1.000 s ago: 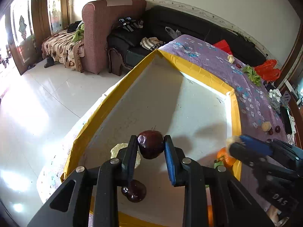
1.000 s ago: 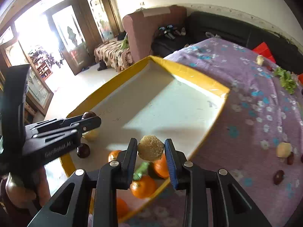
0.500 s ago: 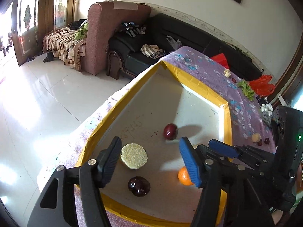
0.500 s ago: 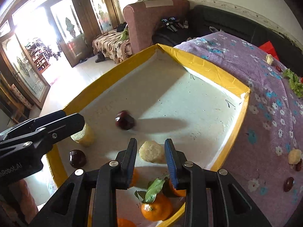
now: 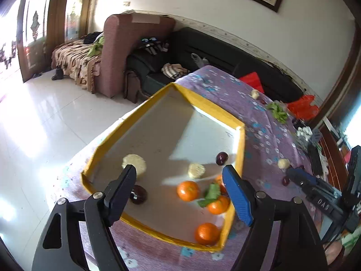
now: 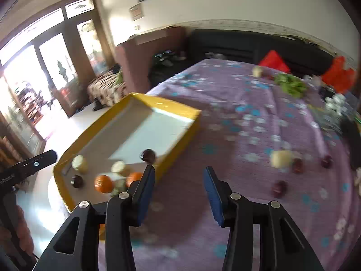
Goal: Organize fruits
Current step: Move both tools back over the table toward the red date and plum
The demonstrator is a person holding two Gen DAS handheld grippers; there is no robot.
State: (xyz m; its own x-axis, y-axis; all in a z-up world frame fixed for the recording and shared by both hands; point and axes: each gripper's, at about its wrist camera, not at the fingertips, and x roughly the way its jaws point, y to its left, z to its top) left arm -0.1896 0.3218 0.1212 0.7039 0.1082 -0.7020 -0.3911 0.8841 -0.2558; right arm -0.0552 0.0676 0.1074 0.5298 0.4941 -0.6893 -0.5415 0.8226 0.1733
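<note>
A yellow-rimmed tray point(image 5: 242, 149) point(image 6: 180, 109) lies on the purple flowered cloth. In it are several oranges point(image 5: 188, 190) point(image 6: 102, 183), two pale yellow fruits point(image 5: 134, 163) point(image 5: 196, 170) and two dark plums point(image 5: 222, 158) point(image 5: 139, 194). My left gripper point(image 5: 180, 194) is open and empty above the tray's near end. My right gripper point(image 6: 178, 187) is open and empty over the cloth, right of the tray. A pale fruit point(image 6: 280, 158) and dark plums point(image 6: 279, 188) point(image 6: 326, 161) lie on the cloth to the right.
Green leaves point(image 6: 291, 83) and another pale fruit point(image 6: 257, 71) lie at the far end of the table. A black sofa point(image 5: 225, 52) and a pink armchair point(image 5: 126, 45) stand beyond it. Clutter point(image 6: 334, 103) sits at the table's right edge.
My left gripper opened and dropped the dark plum, which rolled to the tray's right side. My right gripper released the pale fruit into the tray, then swung right over the cloth. Both pulled back.
</note>
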